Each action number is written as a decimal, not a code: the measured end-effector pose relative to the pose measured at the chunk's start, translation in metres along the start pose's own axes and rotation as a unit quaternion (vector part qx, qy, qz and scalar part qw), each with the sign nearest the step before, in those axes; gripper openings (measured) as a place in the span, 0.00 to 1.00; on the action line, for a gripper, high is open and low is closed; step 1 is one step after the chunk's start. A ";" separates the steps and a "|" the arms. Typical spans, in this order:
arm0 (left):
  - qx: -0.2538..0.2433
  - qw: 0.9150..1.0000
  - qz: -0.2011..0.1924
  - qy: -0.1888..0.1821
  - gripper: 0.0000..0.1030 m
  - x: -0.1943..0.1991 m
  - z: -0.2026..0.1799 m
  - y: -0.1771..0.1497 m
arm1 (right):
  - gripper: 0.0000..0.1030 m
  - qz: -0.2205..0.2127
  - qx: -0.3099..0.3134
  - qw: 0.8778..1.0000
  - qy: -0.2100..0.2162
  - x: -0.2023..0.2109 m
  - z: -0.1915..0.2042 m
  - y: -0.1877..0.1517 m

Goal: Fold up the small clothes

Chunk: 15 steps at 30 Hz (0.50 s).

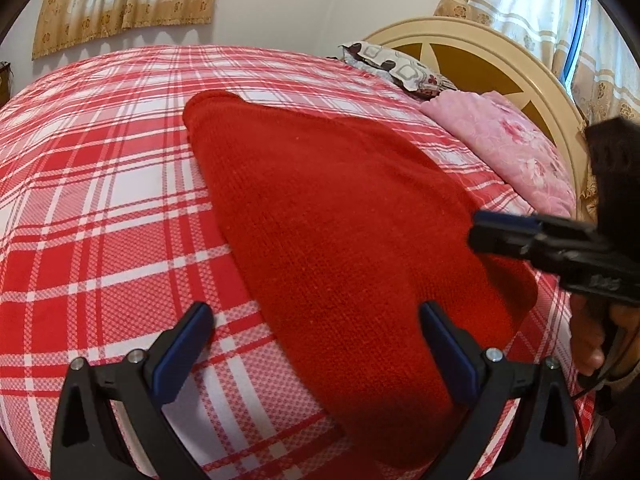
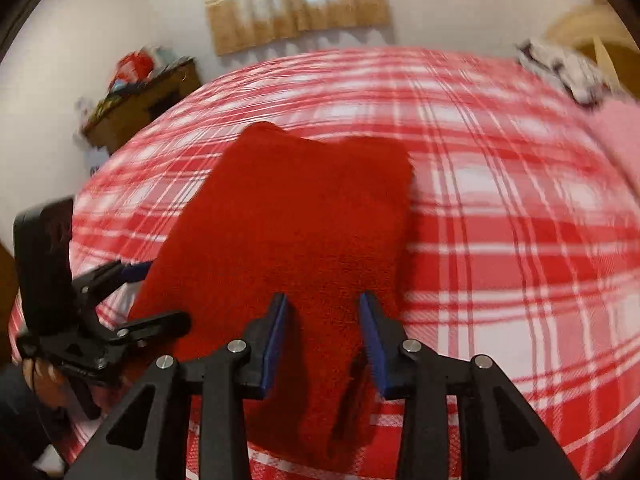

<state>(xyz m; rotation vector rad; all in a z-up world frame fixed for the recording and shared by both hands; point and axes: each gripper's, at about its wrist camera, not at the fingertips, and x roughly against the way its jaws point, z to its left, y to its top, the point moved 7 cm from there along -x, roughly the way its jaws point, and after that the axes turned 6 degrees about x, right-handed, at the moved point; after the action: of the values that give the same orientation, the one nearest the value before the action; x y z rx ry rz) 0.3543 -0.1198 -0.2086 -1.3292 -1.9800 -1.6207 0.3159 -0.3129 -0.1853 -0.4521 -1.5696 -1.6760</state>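
Observation:
A red knitted garment (image 1: 336, 216) lies flat on the red and white plaid bedspread (image 1: 100, 208), stretching away from me. My left gripper (image 1: 316, 320) is open, its jaws wide apart over the garment's near left edge, holding nothing. My right gripper (image 1: 480, 232) enters that view from the right above the garment's right edge. In the right wrist view, which is blurred, the right gripper (image 2: 324, 312) is open over the near end of the garment (image 2: 296, 216), with cloth between its blue pads but not clamped. The left gripper (image 2: 160, 296) shows at the left there.
A pink floral blanket (image 1: 508, 148) and a patterned pillow (image 1: 396, 68) lie by the cream headboard (image 1: 480, 48). A brown cabinet (image 2: 140, 104) with clutter stands beyond the bed. Curtains (image 1: 128, 4) hang on the far wall.

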 end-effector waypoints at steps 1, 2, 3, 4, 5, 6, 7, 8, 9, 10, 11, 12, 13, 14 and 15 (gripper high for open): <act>-0.001 1.000 -0.002 -0.003 1.00 0.001 -0.001 0.000 | 0.36 -0.001 0.003 1.000 0.000 -0.001 0.000 -0.001; 0.000 1.000 -0.006 -0.005 1.00 0.003 0.000 0.001 | 0.36 -0.001 0.012 1.000 -0.008 -0.001 0.001 -0.002; 0.001 1.000 -0.011 -0.005 1.00 0.005 0.001 0.001 | 0.36 -0.001 0.021 1.000 -0.017 -0.001 0.003 -0.002; 0.000 1.000 -0.015 -0.005 1.00 0.007 0.001 0.001 | 0.36 -0.002 0.024 0.999 -0.021 -0.002 0.003 -0.002; 0.000 1.000 -0.020 -0.005 1.00 0.008 0.001 0.002 | 0.36 -0.003 0.023 0.999 -0.023 -0.004 0.001 -0.001; 0.001 1.000 -0.027 -0.005 1.00 0.011 0.002 0.002 | 0.36 -0.003 0.017 1.000 -0.021 -0.006 -0.001 0.000; 0.003 1.000 -0.030 -0.005 1.00 0.012 0.003 0.003 | 0.36 -0.004 0.004 1.000 -0.016 -0.008 -0.007 0.001; 0.005 1.000 -0.028 -0.005 1.00 0.011 0.003 0.003 | 0.36 -0.005 -0.001 1.000 -0.015 -0.010 -0.010 0.002; 0.006 1.000 -0.022 -0.003 1.00 0.008 0.004 0.003 | 0.36 -0.006 -0.006 1.000 -0.013 -0.013 -0.014 0.002; 0.007 1.000 -0.012 0.002 1.00 0.003 0.004 0.002 | 0.36 -0.007 -0.013 1.000 -0.010 -0.015 -0.016 0.002; 0.004 1.000 -0.006 0.004 1.00 0.001 0.003 0.002 | 0.36 -0.007 -0.019 1.000 -0.008 -0.015 -0.017 0.002; 0.001 1.000 -0.002 0.006 1.00 -0.001 0.001 0.001 | 0.36 -0.008 -0.022 1.000 -0.006 -0.015 -0.018 0.002; 0.000 1.000 0.001 0.009 1.00 -0.003 0.000 0.001 | 0.36 -0.009 -0.022 1.000 -0.007 -0.015 -0.018 0.002; -0.001 1.000 0.003 0.009 1.00 -0.003 0.000 0.000 | 0.36 -0.009 -0.020 1.000 -0.009 -0.015 -0.017 0.001; -0.001 1.000 0.003 0.009 1.00 -0.003 -0.001 0.000 | 0.36 -0.008 -0.019 1.000 -0.011 -0.014 -0.016 0.000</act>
<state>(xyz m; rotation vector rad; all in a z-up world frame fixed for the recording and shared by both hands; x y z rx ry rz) 0.3563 -0.1220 -0.2105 -1.3154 -1.9640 -1.6262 0.3294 -0.3238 -0.1981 -0.4800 -1.5643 -1.7208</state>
